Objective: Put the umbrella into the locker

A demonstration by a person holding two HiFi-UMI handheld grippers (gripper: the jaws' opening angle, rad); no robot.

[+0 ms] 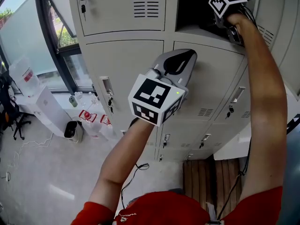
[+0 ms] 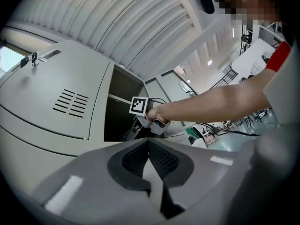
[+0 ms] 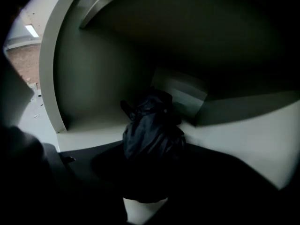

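grey lockers point(image 1: 122, 60) beside a window point(image 1: 21, 36), pale floor point(image 1: 47, 172) below. right gripper point(image 3: 150, 168): inside the open upper compartment point(image 3: 89, 125), jaws clamped on a black folded umbrella point(image 3: 152, 132); the umbrella sits between the jaws, its far end ahead of them, over the compartment's floor and pointing at the back wall. left gripper point(image 2: 149, 161): jaws together, nothing between them, raised before a closed vented door point(image 2: 47, 102), with the right gripper ahead of it.
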